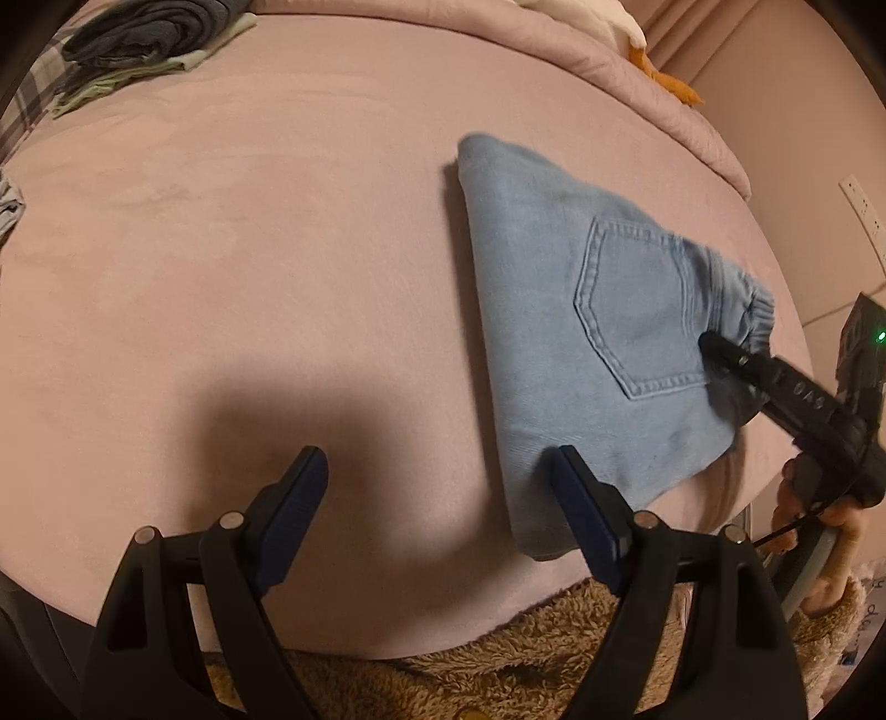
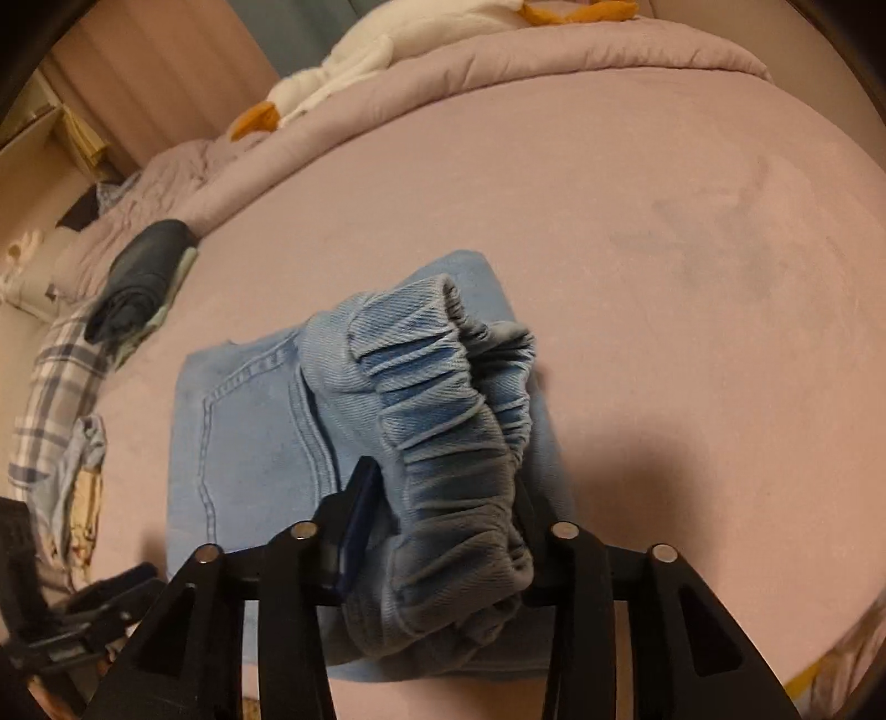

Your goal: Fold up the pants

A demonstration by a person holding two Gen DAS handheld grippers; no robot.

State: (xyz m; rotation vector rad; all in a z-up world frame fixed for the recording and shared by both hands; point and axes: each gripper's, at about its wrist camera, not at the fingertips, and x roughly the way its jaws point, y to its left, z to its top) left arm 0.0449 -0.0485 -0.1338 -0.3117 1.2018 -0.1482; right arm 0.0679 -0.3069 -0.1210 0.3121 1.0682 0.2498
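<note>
The left gripper (image 1: 437, 487) hangs wide open and empty over the pink bed cover (image 1: 249, 249), its right finger at the near edge of the folded pants (image 1: 554, 310). The right gripper (image 2: 443, 498) clamps the gathered elastic waistband (image 2: 443, 421); its far pad is probably hidden by fabric. Clear cover surrounds the pants. A clothes pile (image 1: 138, 39) lies at the far edge

right gripper (image 2: 443, 509) clamped on gathered elastic waistband (image 2: 448, 443) of folded light-blue denim pants (image 2: 249, 443); pants lie mid pink bed (image 2: 664, 221); dark folded clothes (image 2: 138, 277) near bed's left edge
</note>
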